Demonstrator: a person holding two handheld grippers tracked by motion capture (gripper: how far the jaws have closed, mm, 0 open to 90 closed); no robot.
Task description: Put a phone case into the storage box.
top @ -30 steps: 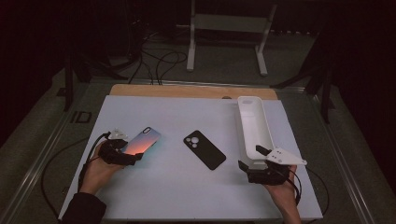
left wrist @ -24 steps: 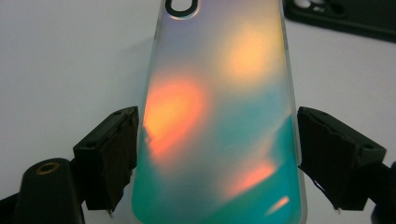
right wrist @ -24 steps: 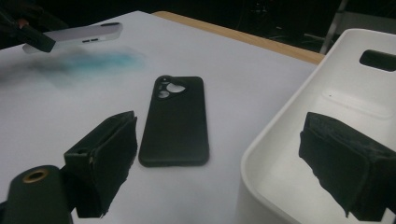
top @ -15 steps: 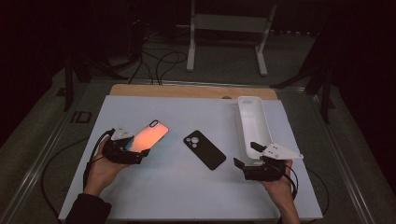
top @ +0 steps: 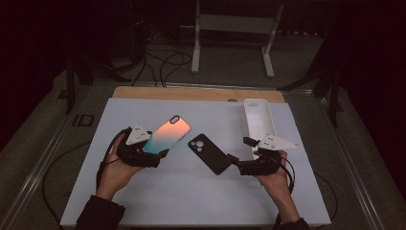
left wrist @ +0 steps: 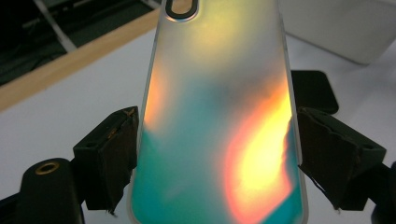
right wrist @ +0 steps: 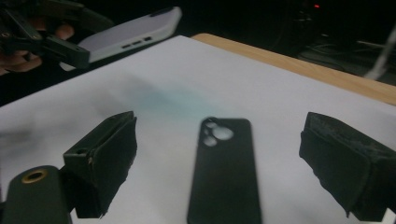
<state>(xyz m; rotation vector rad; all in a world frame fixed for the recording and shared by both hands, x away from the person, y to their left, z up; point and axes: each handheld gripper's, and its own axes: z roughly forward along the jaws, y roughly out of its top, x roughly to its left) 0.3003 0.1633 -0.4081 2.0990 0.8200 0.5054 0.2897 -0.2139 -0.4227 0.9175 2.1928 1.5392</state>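
Gripping status, left to right:
Left hand-held gripper (top: 160, 152): clamped on both long edges of the iridescent phone case (top: 166, 135), held off the table (top: 143, 201) toward its left edge.
Black phone (top: 209, 153): flat at the table centre, camera side up.
Right hand-held gripper (top: 233, 162): jaws apart, just beside the black phone's near end.
White tray (top: 258, 120): far right corner.

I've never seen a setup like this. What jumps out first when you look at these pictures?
The glowing orange-to-teal phone case catches the eye first: the left gripper clamps it by its long edges and holds it tilted above the left of the white table. Mid-table lies a black phone, camera side up, with the right gripper open and pointed at it. A white tray sits at far right.
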